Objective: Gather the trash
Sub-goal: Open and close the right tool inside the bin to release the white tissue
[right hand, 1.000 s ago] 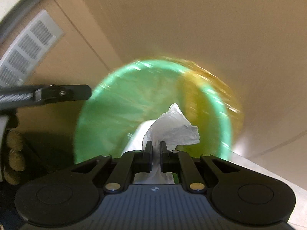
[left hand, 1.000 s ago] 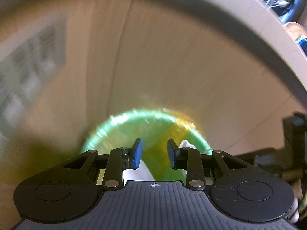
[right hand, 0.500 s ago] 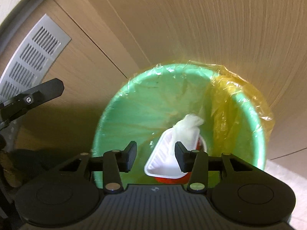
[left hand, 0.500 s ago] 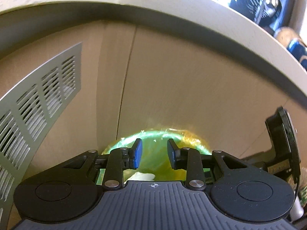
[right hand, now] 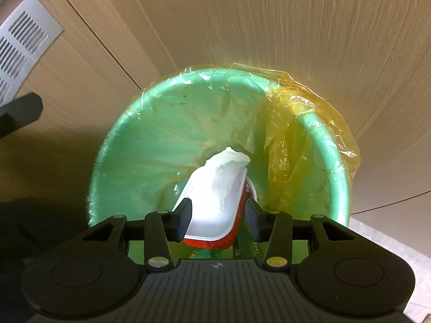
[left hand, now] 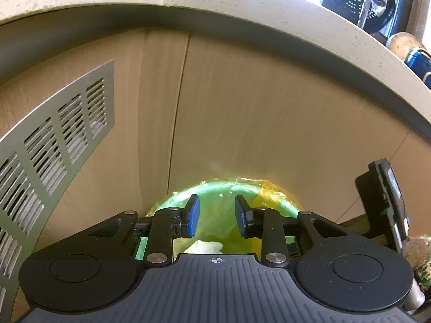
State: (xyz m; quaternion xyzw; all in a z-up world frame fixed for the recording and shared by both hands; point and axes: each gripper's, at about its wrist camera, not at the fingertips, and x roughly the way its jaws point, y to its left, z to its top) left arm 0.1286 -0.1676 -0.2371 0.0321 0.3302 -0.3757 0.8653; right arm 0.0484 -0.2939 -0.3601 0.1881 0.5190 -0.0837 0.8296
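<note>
The right tool [right hand: 217, 219] hangs over the green bin [right hand: 129, 145] with its jaws apart and nothing pressed between them; they have just been opening, and the trash now lies below them inside the bin. The left tool [left hand: 216, 216] points at the same bin from a shallower angle, jaws also apart and empty.

Working from largest to smallest, the first risk sits with the bin itself. It stands just beside the wooden cabinet front [right hand: 242, 27], under the overhang of the counter [left hand: 242, 18], and a careless lift of either tool could knock that edge or nudge the bin.

Next is the yellow liner [right hand: 323, 113]. It is bunched and folded over the rim on one side only, so it looks loosely seated; a finger catching it on the way out would likely drag it off the rim or into the bin.

Then the white tray [right hand: 212, 210], which leans tilted on a red item [right hand: 210, 242] with its near edge between the right tool's fingers in that view. How close they really are cannot be told, but a sideways withdrawal might hook it.

Smallest is the crumpled white tissue [right hand: 226, 161] lying in the tray, light enough to cling to a pad or be flicked out.
</note>
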